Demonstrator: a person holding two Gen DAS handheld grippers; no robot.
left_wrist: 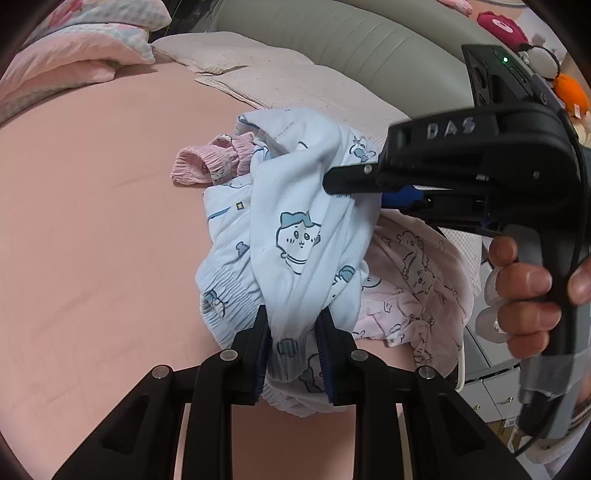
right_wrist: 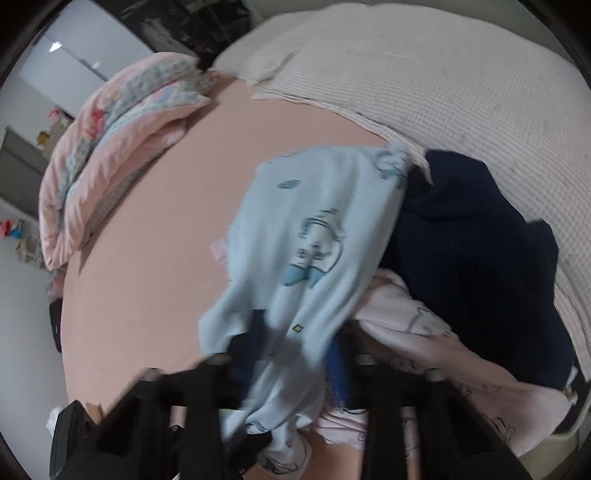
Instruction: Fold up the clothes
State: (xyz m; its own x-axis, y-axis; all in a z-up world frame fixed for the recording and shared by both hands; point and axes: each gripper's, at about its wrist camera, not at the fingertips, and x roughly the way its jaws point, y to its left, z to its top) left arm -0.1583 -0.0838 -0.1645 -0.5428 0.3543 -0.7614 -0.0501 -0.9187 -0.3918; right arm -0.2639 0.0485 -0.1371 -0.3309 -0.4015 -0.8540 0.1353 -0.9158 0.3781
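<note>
pink sheets cover the wide bed (left_wrist: pixel 92 229) we are working on, with a pale waffle blanket (left_wrist: pixel 280 77) and a grey padded headboard (left_wrist: pixel 332 33) at the far side and a folded quilt (right_wrist: pixel 122 147) off in the corner. on the sheet sits a heap of clothes: a pale pink printed garment (left_wrist: pixel 417 280), a dark navy piece (right_wrist: pixel 472 236) behind it, and on top the light blue cartoon-print garment (left_wrist: pixel 295 229) we want to fold, bunched and partly lifted off the heap. our left gripper (left_wrist: pixel 295 332) has its jaws nearly closed on a gathered stretch of the blue cloth, close to the elastic band. our right gripper (left_wrist: pixel 351 184), steered by the right hand (left_wrist: pixel 524 291), has its tips at a higher part of the same garment; its jaws look narrowed around the cloth in the blurred right wrist view, though we cannot tell for sure that the pads bite. to do this well, we judge we should hold only the blue layer, lift it clear of the pink pieces, draw the two grips apart until the cloth hangs flat, then lay it on the bare sheet.
</note>
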